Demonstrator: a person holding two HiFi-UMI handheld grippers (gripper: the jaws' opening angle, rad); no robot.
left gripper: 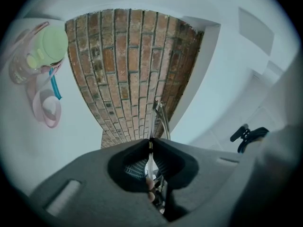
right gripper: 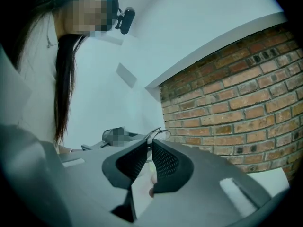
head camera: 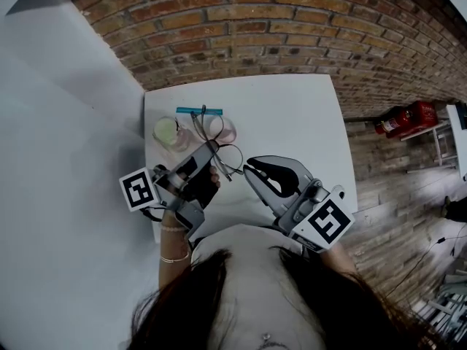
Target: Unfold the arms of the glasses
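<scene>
Surface: a white table (head camera: 292,115) runs from you toward 12 o'clock, with brickwork (head camera: 255,20) beyond its far edge.
Glasses: the thin wire-framed glasses (head camera: 225,154) hang between your two grippers, over the near half of the table.
Left gripper: your left gripper (head camera: 214,149) has its jaws pressed together on the frame. Its own view shows the wire rising out of the tips toward 12 o'clock against the brick.
Right gripper: your right gripper (head camera: 249,168) sits at 4 o'clock of the glasses. In its own view the jaws are drawn in to a sliver, pinching a thin wire of the glasses at the tips.
Head view only: both grippers together, and red bottles (head camera: 405,117) out at 3 o'clock.
Table items: a cup with a green lid (head camera: 166,131) lies at 10 o'clock of the glasses, and a teal strip (head camera: 198,110) at 11 o'clock.
Left gripper view only: pink loops beside that cup.
Right gripper view only: your long hair and part of the left gripper behind the glasses.
</scene>
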